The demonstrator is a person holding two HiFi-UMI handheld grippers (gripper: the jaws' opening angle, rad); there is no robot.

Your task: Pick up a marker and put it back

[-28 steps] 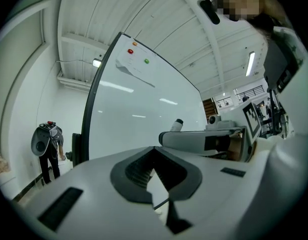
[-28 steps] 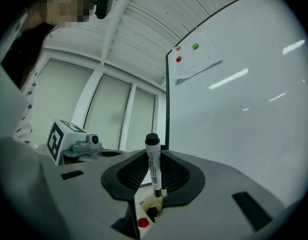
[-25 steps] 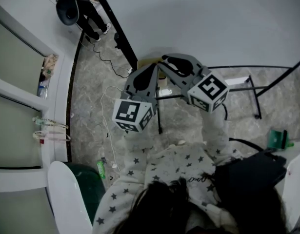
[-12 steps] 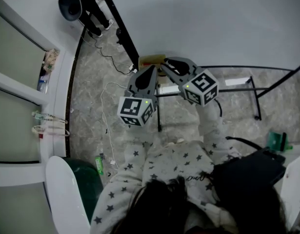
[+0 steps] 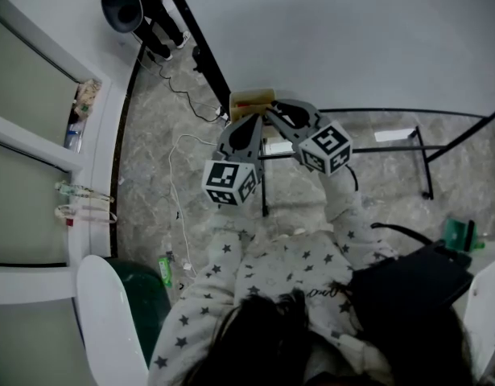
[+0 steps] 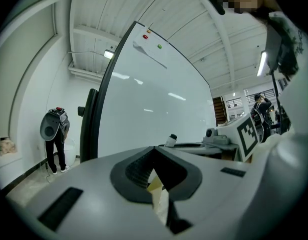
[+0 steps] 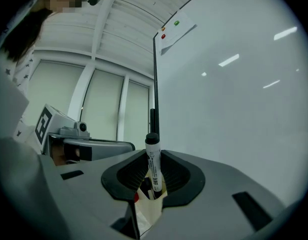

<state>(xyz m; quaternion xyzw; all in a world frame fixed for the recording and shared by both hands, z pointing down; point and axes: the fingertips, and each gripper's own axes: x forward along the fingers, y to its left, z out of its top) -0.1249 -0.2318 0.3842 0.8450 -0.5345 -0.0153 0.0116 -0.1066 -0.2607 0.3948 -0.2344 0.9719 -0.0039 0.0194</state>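
A white marker with a black cap stands upright between my right gripper's fingertips, which are shut on it. Its lower end sits in a beige holder beside a red-tipped one. In the head view both grippers meet at that holder on the whiteboard's edge, the right gripper just right of the left gripper. The left gripper's jaws come together at the tip with nothing between them; the beige holder shows through the hollow behind. The marker's cap pokes up there too.
The whiteboard fills the far side on a black stand. Cables trail over the marble floor. A person stands at the far left. A black bag lies at my right, a green bin at my left.
Both grippers have moved a little farther from me toward the beige holder, and their cubes look smaller. The right gripper's hold on the marker is unchanged.
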